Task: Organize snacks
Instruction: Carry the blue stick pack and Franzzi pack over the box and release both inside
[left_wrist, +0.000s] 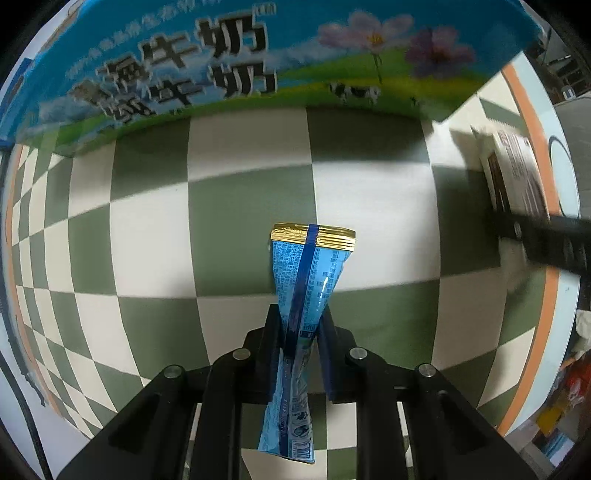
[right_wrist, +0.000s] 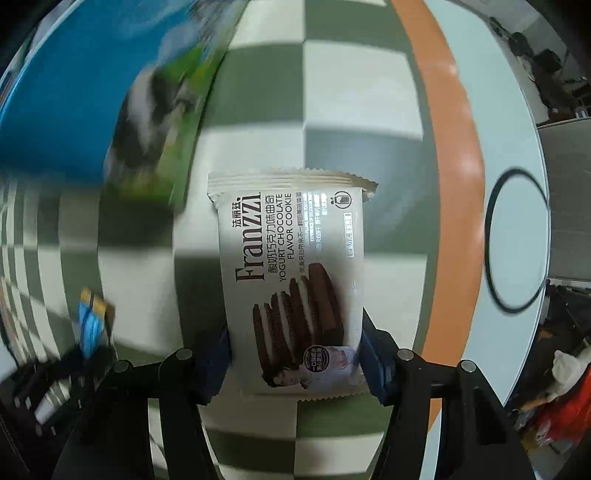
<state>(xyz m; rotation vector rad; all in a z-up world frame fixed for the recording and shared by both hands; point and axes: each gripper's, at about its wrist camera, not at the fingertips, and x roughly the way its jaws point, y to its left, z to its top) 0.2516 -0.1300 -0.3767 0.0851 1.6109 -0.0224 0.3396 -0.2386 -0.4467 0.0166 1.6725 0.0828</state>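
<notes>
My left gripper (left_wrist: 301, 332) is shut on a narrow blue snack packet (left_wrist: 306, 280) with a gold sealed end, held above the green-and-white checkered cloth (left_wrist: 147, 236). My right gripper (right_wrist: 295, 354) is shut on a white Franzzi yogurt chocolate cookie packet (right_wrist: 291, 266), held flat above the cloth. That cookie packet (left_wrist: 517, 170) and the right gripper (left_wrist: 546, 240) show at the right edge of the left wrist view. The blue packet (right_wrist: 90, 321) shows blurred at the lower left of the right wrist view. A blue milk carton box (left_wrist: 240, 62) with cows and flowers stands just ahead of both.
The milk box (right_wrist: 110, 92) fills the upper left of the right wrist view. The cloth has an orange border (right_wrist: 454, 147) and lies on a round pale table (right_wrist: 517, 110). Clutter, with red and white bags (right_wrist: 561, 387), sits beyond the table's right edge.
</notes>
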